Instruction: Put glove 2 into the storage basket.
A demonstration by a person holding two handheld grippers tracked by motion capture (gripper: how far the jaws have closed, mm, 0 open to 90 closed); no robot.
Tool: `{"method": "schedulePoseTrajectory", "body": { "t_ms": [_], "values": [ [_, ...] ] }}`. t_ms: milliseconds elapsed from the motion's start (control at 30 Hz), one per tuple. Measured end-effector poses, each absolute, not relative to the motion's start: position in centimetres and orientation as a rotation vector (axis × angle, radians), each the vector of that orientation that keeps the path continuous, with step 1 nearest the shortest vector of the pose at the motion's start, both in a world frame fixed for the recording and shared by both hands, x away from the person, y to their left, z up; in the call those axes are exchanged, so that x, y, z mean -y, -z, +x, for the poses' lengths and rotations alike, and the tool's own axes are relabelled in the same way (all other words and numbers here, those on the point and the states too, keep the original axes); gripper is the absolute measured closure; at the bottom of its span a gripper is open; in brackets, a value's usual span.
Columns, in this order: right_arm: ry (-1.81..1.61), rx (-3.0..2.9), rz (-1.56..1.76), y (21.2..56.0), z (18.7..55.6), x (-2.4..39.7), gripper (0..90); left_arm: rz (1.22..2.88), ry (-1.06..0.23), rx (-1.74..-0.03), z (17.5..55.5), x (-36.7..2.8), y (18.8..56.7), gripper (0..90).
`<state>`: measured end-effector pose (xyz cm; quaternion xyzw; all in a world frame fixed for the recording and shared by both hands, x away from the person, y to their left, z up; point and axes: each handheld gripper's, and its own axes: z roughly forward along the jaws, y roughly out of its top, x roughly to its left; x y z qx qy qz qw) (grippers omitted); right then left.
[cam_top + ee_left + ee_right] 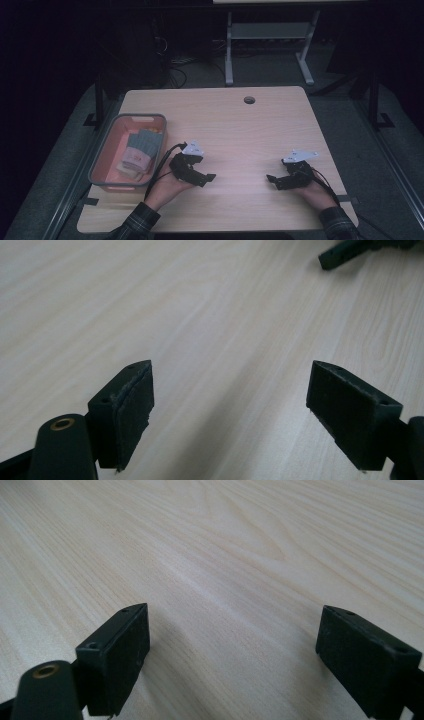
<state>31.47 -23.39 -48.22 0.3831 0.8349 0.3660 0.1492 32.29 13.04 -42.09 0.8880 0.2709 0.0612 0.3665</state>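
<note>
A: While both hands rest near the front edge of the pale wooden tabletop (240,125), neither tool carries anything. Left hand-held gripper (207,177): jaws spread wide, bare wood between them. Right hand-held gripper (272,178): same, jaws wide apart and empty.

B: And the goods?

A: Folded grey-and-pink knitted cloth pieces (140,152), possibly socks or gloves, lie inside the pink plastic basket with a grey rim (102,155) at the tabletop's left edge, just beside the left hand-held gripper but not touching it.

B: Progress?

A: Judged at a boundary: cloth sits in the basket and nothing lies out on the wood. Whether that marks items stowed or items awaiting removal, I cannot tell.

B: Orientation?

A: The cloth bundle's long axis runs roughly front to back, tilted slightly toward the far right corner, grey end farther away. The grippers' tips point toward each other across the middle.
</note>
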Motion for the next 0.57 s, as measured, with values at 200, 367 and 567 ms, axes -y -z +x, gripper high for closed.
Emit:
{"method": "schedulePoseTrajectory", "body": {
  "t_ms": [200, 367, 567],
  "values": [
    [-1.052, -2.4, 1.1, 48.2, 31.5, 23.4, 13.7, 2.375, -0.151, -0.671, 32.2, -11.8, 44.8, 18.1],
    [-1.05, -2.399, 1.104, 48.2, 31.4, 23.4, 13.7, 2.403, -0.147, -0.672, 32.1, -11.5, 45.6, 17.8],
    [-1.05, -2.4, 1.103, 48.2, 31.4, 23.4, 13.6, 2.419, -0.14, -0.679, 32.3, -11.4, 46.0, 17.4]
  ]
}}
